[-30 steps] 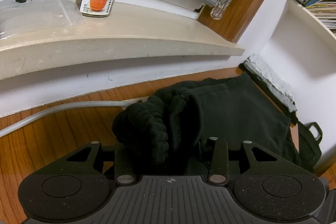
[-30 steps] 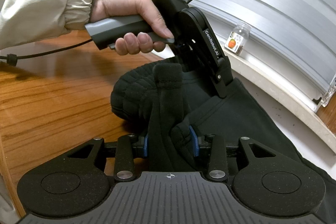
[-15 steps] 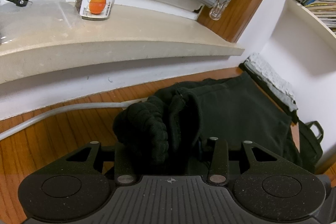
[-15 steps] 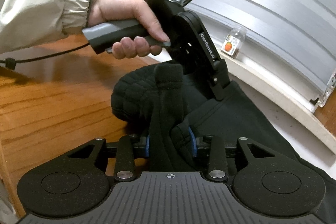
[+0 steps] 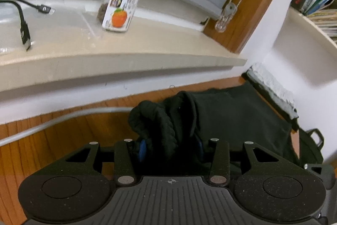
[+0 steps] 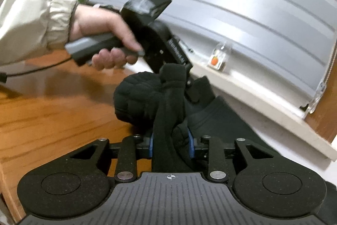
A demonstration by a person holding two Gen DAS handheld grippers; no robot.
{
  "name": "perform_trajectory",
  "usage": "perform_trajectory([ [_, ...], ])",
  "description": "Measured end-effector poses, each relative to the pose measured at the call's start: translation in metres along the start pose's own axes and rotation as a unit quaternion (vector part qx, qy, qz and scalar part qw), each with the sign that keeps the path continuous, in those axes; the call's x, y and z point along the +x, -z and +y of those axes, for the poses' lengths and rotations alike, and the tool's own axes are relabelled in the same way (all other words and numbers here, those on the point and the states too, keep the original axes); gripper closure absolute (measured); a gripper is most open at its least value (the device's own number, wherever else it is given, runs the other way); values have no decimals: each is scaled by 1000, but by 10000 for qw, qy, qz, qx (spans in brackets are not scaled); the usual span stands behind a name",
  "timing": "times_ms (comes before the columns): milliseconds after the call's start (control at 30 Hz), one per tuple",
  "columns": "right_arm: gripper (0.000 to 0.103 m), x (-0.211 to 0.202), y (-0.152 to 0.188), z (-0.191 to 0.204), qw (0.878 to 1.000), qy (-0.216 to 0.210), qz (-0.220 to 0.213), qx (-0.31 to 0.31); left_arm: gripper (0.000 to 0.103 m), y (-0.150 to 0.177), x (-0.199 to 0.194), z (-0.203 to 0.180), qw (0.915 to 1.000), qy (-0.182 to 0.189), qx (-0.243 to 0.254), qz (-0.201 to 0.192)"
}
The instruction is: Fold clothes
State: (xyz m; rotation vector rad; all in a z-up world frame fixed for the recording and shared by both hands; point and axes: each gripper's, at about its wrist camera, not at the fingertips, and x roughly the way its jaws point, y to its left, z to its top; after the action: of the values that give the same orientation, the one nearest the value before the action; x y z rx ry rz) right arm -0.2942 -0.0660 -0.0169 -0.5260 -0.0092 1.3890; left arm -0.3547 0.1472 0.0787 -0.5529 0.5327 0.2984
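- Black garment point(image 5: 242, 119) lies ahead of both your grippers on the wooden surface point(image 6: 42, 119), its far part spread flat toward the wall, its near end bunched into a thick ribbed roll.
- Your left gripper point(image 5: 170, 147) is clamped on that bunched end; the blue pads sit on either side of the cloth and press into it.
- Your right gripper point(image 6: 170, 147) also has cloth between its blue pads, and its jaws have just been closing further on the fold, so you are pinching the fabric there too.
- From the right wrist view your left hand point(image 6: 101, 35) holds its tool just beyond the raised roll, angled down into it.
- Judging by the layout, the fold is only partly made: the near end is gathered and lifted, not yet laid over the flat part.
- What is left, it seems: carry the gathered end across, set it down, release, then smooth the edges.
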Motion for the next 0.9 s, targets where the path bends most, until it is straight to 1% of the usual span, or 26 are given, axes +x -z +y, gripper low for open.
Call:
perform_trajectory([
  [133, 76, -5, -14, -26, 9991, 154, -258, 301, 57, -10, -8, -6, 9998, 94, -10, -145],
  [200, 76, -8, -20, -41, 9980, 237, -377, 459, 57, -15, -17, -10, 9994, 181, -27, -279],
  [300, 77, -18, -26, -76, 9947, 397, -519, 790, 56, -24, -32, -17, 9980, 385, -39, -504],
  [433, 78, -33, -31, -126, 9878, 643, -695, 1238, 52, -40, -46, -38, 9937, 791, 38, -793],
  [467, 78, -42, -29, -142, 9847, 775, -740, 1373, 45, -45, -48, -45, 9920, 902, 74, -877],
  [533, 78, -58, -24, -172, 9774, 1024, -820, 1658, 44, -57, -47, -62, 9900, 965, 207, -1005],
  [600, 78, -80, -11, -209, 9631, 1469, -889, 2074, 41, -69, -42, -79, 9884, 997, 331, -1094],
  [633, 78, -91, -1, -225, 9551, 1702, -875, 2263, 39, -74, -35, -85, 9882, 1026, 358, -1078],
  [700, 77, -113, 32, -263, 9303, 2262, -718, 2796, 38, -80, -15, -97, 9886, 1061, 436, -978],
  [733, 77, -117, 53, -276, 9204, 2348, -465, 3090, 36, -82, -2, -102, 9887, 1095, 477, -903],
  [800, 75, -122, 96, -300, 8976, 2440, 99, 3671, 36, -83, 24, -111, 9887, 1197, 532, -735],
  [867, 74, -128, 138, -323, 8683, 2514, 663, 4225, 35, -80, 52, -120, 9884, 1298, 571, -544],
  [900, 74, -128, 152, -327, 8624, 2477, 823, 4338, 35, -79, 65, -125, 9885, 1312, 598, -453],
])
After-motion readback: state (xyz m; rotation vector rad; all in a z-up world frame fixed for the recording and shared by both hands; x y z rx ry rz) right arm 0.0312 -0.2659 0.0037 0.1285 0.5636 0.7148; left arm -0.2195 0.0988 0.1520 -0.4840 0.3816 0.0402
